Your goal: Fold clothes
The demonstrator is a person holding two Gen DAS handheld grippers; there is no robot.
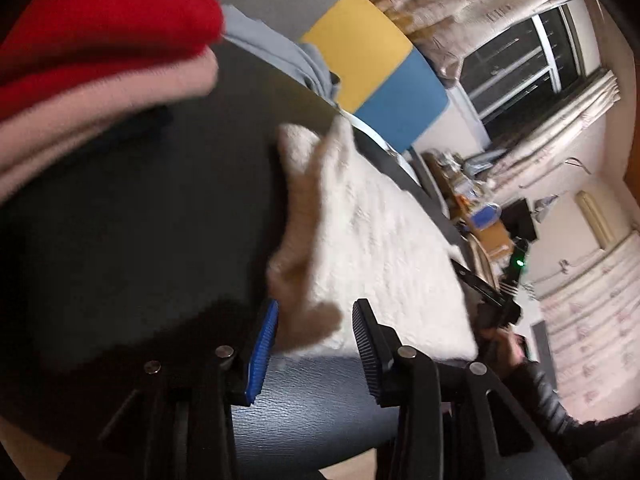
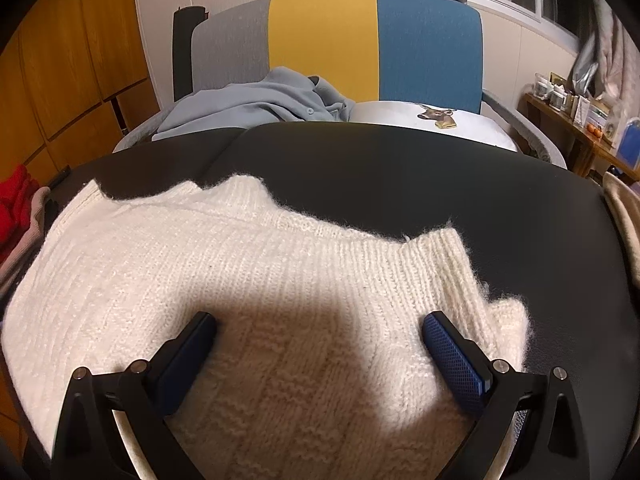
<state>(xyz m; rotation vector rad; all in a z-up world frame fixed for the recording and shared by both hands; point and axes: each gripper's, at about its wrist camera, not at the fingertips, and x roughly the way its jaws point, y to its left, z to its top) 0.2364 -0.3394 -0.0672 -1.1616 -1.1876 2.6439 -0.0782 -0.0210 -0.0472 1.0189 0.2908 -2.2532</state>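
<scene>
Left gripper [image 1: 314, 344]: jaws part-open, apparently empty, a cream sweater [image 2: 248, 280] corner just ahead. Right gripper [image 2: 320, 356]: jaws wide, empty, hovering over the sweater, spread flat on the black table [image 2: 400, 168] for folding.

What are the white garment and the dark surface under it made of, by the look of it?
White sweater: chunky knit, probably wool or acrylic; ribbed stitches and fuzzy stray fibres along its edge. Dark surface: smooth with a soft sheen, likely leather or vinyl; a grained texture shows in the left wrist view.
</scene>
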